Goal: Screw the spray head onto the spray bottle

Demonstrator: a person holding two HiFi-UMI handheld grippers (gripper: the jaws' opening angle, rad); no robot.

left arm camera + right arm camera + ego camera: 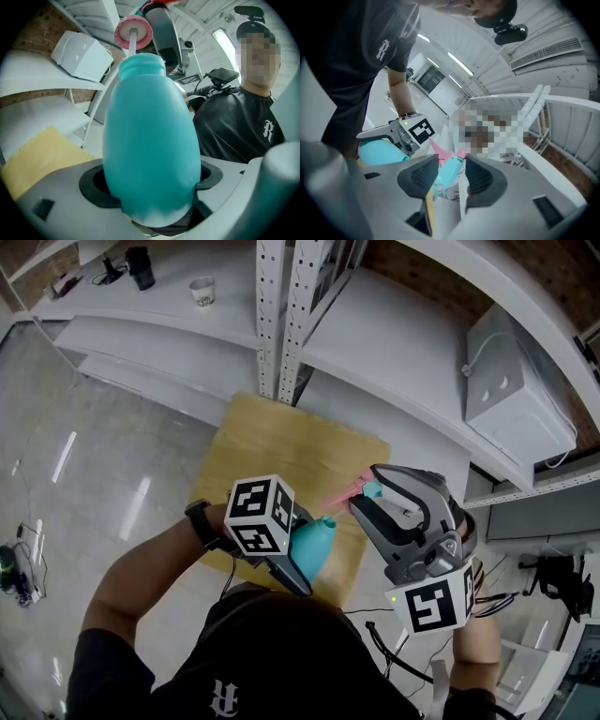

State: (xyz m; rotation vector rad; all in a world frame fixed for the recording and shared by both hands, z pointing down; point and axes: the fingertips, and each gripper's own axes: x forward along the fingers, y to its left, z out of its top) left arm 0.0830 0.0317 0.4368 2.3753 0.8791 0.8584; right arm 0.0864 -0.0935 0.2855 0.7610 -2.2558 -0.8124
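Observation:
My left gripper (298, 563) is shut on the teal spray bottle (317, 535) and holds it in the air above the yellow table. In the left gripper view the bottle (147, 140) fills the space between the jaws, with its open neck pointing away. The pink collar of the spray head (133, 30), with its thin tube, hangs just beyond that neck. My right gripper (367, 491) is shut on the pink and teal spray head (349, 495), to the right of the bottle's neck. In the right gripper view the head's teal body (449, 171) sits between the dark pads (480, 176).
A yellow wooden table (272, 446) lies below both grippers. Behind it stand white shelves with a perforated metal upright (281, 315), a white box (516, 390) at the right and a cup (202, 292) at the far left. The person's dark shirt fills the bottom of the head view.

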